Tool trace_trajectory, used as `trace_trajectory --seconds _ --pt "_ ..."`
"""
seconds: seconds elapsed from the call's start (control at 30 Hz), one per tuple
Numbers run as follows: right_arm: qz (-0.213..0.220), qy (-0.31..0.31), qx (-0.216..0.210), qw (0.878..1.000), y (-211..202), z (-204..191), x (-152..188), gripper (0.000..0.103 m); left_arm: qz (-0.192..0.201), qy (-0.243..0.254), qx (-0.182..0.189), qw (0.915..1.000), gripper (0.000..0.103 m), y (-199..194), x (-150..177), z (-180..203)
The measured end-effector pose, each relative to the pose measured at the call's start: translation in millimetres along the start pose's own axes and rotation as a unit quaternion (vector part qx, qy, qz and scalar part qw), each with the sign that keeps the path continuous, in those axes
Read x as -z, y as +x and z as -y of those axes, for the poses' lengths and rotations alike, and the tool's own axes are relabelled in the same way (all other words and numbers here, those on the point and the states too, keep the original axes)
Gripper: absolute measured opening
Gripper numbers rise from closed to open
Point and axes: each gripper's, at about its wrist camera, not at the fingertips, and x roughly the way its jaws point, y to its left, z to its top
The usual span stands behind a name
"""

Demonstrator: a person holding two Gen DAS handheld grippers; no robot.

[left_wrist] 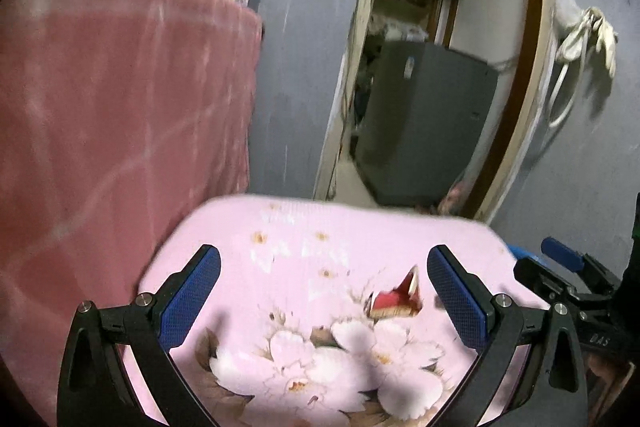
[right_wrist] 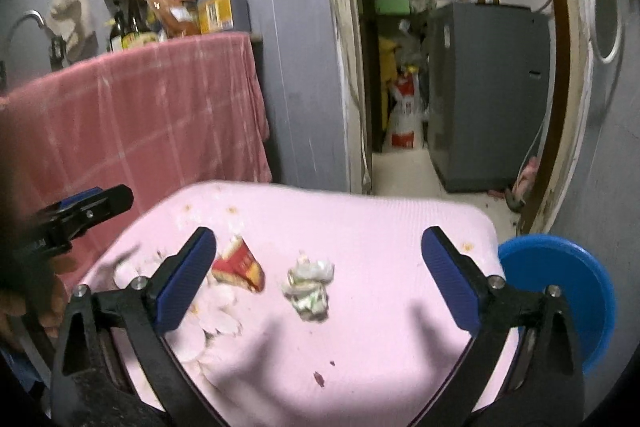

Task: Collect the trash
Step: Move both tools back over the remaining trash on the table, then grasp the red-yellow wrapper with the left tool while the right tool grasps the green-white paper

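Observation:
A crumpled red and yellow wrapper (left_wrist: 396, 297) lies on the pink flowered table top (left_wrist: 300, 267). It also shows in the right wrist view (right_wrist: 239, 265), with a crumpled white and green wad (right_wrist: 309, 285) to its right. My left gripper (left_wrist: 323, 291) is open above the table, the red wrapper just inside its right finger. My right gripper (right_wrist: 318, 273) is open, with both pieces of trash between its fingers, a little beyond the tips. The right gripper shows at the left view's right edge (left_wrist: 568, 267); the left gripper shows at the right view's left edge (right_wrist: 80, 211).
A blue round bin or dish (right_wrist: 568, 291) sits off the table's right edge. A counter draped in a red cloth (right_wrist: 152, 115) stands to the left, with bottles (right_wrist: 216, 3) on it. A doorway with a grey appliance (right_wrist: 488, 95) lies beyond the table.

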Motion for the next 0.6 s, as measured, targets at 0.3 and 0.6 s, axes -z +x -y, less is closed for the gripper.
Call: trace_trajectory --seconds 0.3,0.6 --pt "-0.106 -0.017 -0.015 0.994 42.3 6.9 14.3 0.066 -0.074 0.004 -0.007 0.9973 0.101 29.5 14.4 -4.1" --pt "-0.170 -0.013 -0.055 0.984 72.3 8.4 17.7 0.049 -0.124 0.013 -0.001 0.9922 0.101 48.0 22.9 -1.4"
